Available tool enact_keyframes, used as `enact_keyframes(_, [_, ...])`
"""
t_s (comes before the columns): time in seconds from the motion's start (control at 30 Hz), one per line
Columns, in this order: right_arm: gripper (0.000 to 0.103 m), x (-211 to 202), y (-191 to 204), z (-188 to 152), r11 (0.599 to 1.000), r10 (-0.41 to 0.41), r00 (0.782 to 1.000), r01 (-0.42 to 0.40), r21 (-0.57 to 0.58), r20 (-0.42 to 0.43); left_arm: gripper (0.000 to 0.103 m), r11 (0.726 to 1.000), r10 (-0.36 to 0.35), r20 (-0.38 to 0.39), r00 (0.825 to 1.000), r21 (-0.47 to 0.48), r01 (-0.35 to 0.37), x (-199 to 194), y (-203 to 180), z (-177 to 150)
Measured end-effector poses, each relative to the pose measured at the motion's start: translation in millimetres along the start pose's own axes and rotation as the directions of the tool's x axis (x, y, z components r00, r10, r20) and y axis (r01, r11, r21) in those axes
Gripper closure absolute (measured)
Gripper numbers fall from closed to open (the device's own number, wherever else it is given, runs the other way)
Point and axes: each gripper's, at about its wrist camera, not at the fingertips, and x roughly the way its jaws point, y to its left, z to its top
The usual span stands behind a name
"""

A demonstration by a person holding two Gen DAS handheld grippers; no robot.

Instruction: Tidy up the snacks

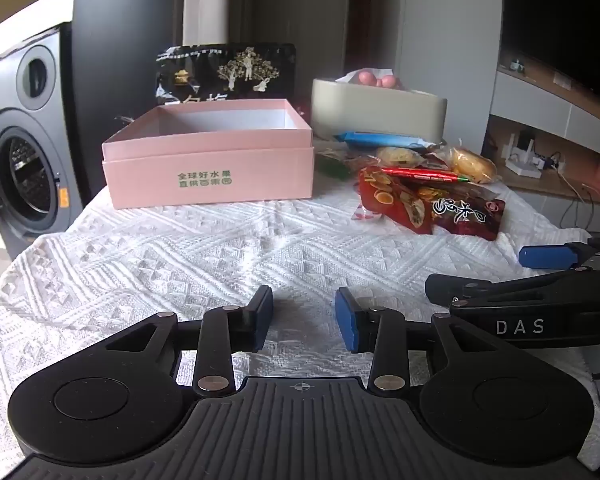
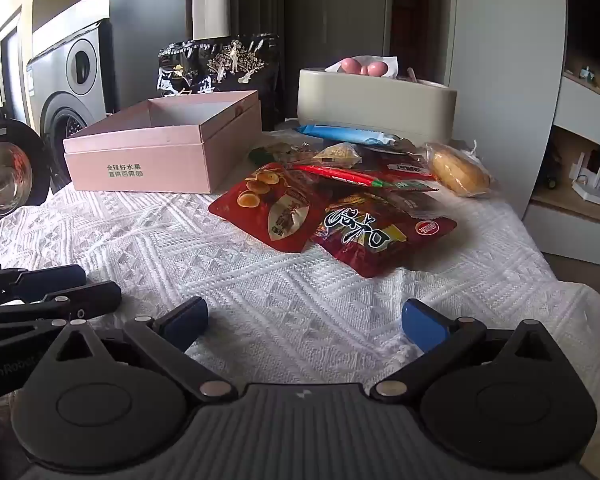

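While both grippers' jaws stand spread and empty, one pink box (image 2: 160,152) faces two red packets (image 2: 276,208).

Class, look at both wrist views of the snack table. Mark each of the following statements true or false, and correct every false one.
1. The pink box is open and holds no snacks. True.
2. The right gripper grips a red snack packet. False: its jaws stand wide open over the white cloth with nothing between them.
3. The snack pile lies beside the pink box, not inside it. True.
4. The blue wrapper lies at the near edge of the pile, closest to the grippers. False: it lies at the far side, by the beige container.
5. The left gripper is empty. True.
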Motion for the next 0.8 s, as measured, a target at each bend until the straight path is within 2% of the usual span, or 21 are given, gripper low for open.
enact_keyframes(0.8, [0.000,-0.3,0.7,-0.2,1.000,-0.004,1.000,0.004,-0.006,0.003,0.062,1.000,0.000,0.003,1.000,0.000,0.000,0.0,0.3,0.0])
